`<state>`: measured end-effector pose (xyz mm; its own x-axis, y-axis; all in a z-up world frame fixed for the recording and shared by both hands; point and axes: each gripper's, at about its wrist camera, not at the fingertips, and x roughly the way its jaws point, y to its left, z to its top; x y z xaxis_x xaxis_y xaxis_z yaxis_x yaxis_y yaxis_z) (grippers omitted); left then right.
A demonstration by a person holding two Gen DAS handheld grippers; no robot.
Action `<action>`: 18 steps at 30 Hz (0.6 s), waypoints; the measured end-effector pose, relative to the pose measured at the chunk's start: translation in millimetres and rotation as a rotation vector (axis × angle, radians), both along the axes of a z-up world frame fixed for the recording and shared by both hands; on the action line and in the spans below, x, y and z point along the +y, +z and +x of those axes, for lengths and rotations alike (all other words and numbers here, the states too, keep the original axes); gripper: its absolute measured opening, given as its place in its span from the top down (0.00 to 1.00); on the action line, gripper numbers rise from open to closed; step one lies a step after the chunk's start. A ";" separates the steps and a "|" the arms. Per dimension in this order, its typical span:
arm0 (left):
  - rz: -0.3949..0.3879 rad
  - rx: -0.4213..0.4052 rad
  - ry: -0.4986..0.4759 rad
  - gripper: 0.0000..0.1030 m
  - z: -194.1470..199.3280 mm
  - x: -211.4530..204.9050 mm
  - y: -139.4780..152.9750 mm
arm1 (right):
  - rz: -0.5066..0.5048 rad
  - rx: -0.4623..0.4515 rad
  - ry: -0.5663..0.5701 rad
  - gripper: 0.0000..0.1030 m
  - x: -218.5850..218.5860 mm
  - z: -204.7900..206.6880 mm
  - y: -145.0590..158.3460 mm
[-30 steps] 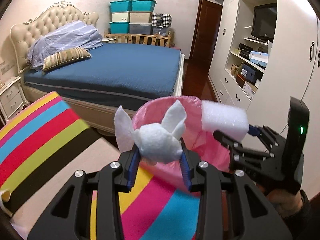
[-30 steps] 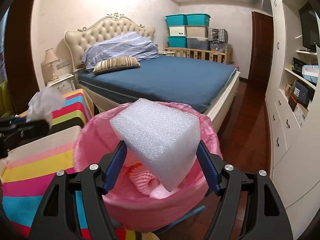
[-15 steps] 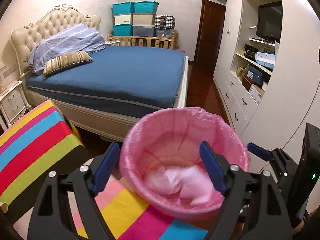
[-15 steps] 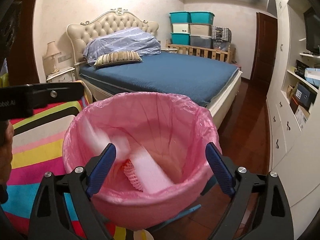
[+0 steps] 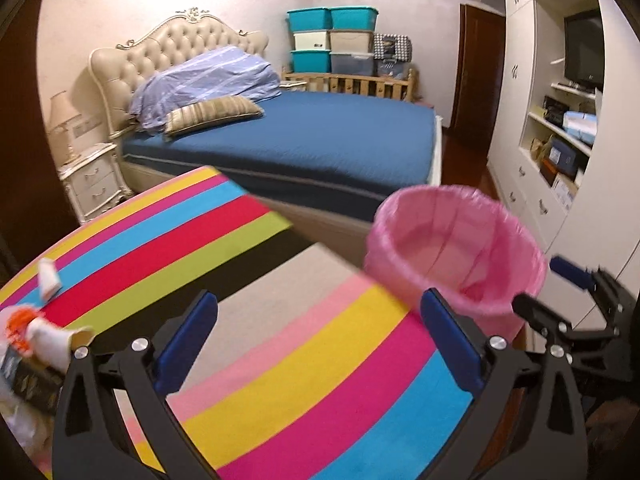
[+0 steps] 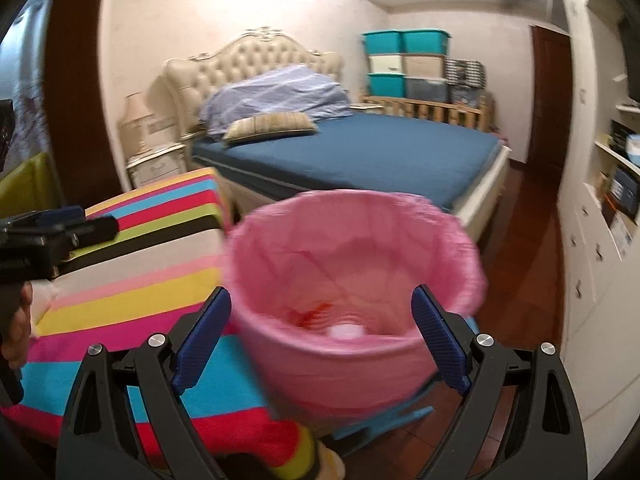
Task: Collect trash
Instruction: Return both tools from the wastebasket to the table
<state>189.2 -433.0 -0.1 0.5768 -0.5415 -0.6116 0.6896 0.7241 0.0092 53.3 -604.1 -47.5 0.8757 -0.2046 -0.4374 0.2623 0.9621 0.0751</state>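
Now left hand-held gripper (image 5: 318, 346) wide, empty (jaws just opened); approach desk (image 5: 280, 344) scraps (image 5: 48, 280) low, squarely.

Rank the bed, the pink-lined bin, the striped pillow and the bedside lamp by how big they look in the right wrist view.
1. Bed and pink-lined bin: about equal in the picture; the bin is far nearer the camera, so I won't rank them.
2. Striped pillow.
3. Bedside lamp, looking close to the pillow in size.
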 end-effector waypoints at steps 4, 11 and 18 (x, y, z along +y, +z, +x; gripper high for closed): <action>0.004 -0.011 0.038 0.05 -11.5 49.6 -2.1 | 0.004 0.040 0.145 0.16 46.0 18.4 -4.7; 0.038 -0.047 0.174 0.05 -25.8 147.2 -12.4 | -0.051 0.101 0.280 0.16 122.7 32.7 -13.3; -0.004 0.023 0.422 0.05 -29.1 274.8 -25.1 | -0.060 0.155 0.380 0.16 177.1 40.6 -21.7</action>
<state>160.1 -158.2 -25.2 0.7349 -0.2629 -0.6251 0.3322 0.9432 -0.0061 93.9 -427.0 -69.1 0.8185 0.0914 -0.5672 -0.1084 0.9941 0.0038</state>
